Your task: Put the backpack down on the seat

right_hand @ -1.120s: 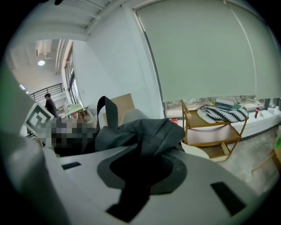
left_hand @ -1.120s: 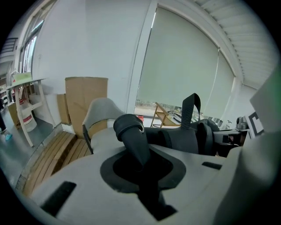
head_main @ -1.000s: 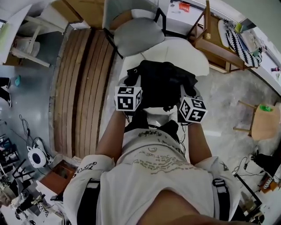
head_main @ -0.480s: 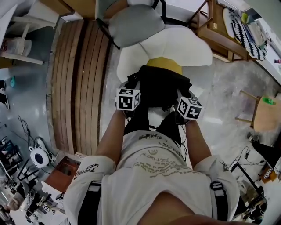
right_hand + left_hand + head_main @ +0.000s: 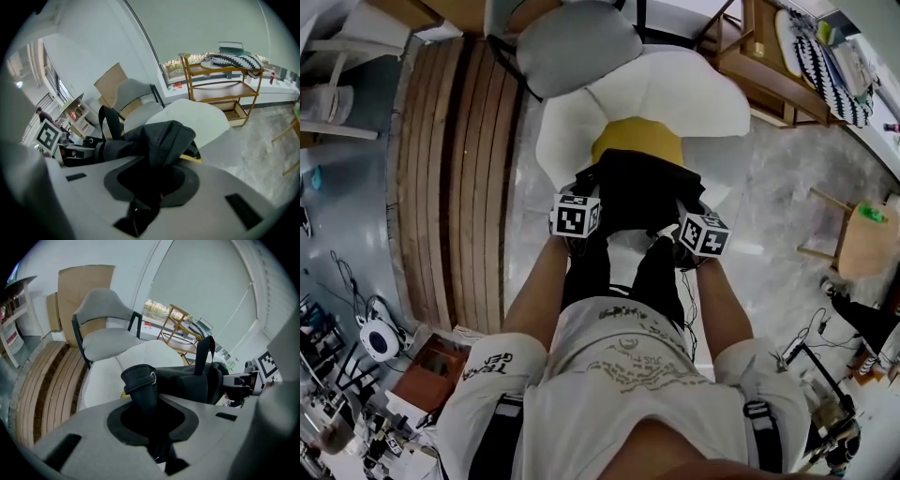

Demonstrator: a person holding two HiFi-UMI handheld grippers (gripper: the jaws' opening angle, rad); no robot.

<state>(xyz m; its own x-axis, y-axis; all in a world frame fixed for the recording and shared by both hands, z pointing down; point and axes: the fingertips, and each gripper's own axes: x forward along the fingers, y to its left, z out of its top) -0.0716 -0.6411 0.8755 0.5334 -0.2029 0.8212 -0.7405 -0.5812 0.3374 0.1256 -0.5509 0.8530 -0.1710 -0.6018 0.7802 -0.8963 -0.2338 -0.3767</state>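
Note:
A black backpack [image 5: 637,192] hangs between my two grippers over the near side of a white petal-shaped seat [image 5: 680,94] with a yellow centre [image 5: 637,145]. My left gripper [image 5: 578,227] is shut on a black strap end [image 5: 140,380] at the backpack's left. My right gripper [image 5: 698,242] is shut on a fold of the backpack's fabric [image 5: 159,140] at its right. In the left gripper view the bag's body [image 5: 187,380] stretches right towards the other gripper, with the white seat [image 5: 140,352] beyond. Whether the bag touches the seat is hidden.
A grey chair [image 5: 577,42] with a black frame stands just behind the seat. A slatted wooden platform [image 5: 455,169] runs along the left. A wooden shelf rack [image 5: 778,66] is at the back right, a small wooden stool [image 5: 862,248] at the right. Cables and gear [image 5: 380,342] lie at the lower left.
The yellow centre of the seat has come into view beyond the backpack, and the seat and chair have shifted nearer in the head view. Both grippers keep their hold.

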